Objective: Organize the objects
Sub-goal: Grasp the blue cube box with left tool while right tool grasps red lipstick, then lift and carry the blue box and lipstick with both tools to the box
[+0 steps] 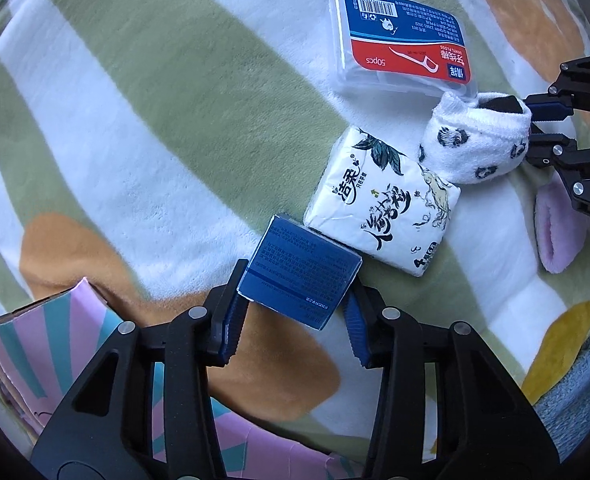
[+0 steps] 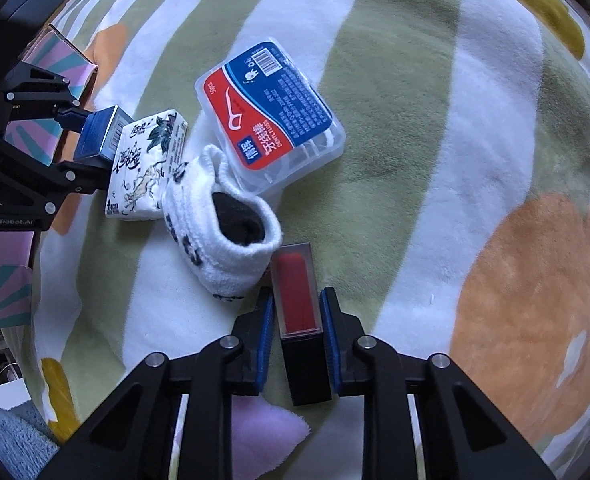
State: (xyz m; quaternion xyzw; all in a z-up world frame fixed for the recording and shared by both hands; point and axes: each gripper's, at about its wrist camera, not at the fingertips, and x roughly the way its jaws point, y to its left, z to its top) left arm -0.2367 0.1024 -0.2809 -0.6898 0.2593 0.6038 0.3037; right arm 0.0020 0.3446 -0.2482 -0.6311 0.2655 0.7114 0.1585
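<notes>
Left wrist view: left gripper (image 1: 295, 300) jaws clamped on blue box (image 1: 299, 274), raised beside tissue pack (image 1: 383, 208), likely bound for patterned carton (image 1: 47, 344). Right gripper (image 2: 297, 320) jaws flank lipstick case (image 2: 299, 312) on blanket (image 2: 415, 160); contact unclear.

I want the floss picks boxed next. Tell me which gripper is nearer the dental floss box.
Right. The right gripper sits just below the dental floss box, beyond the white sock. The left gripper, holding the blue box, is farther away, past the tissue pack.
</notes>
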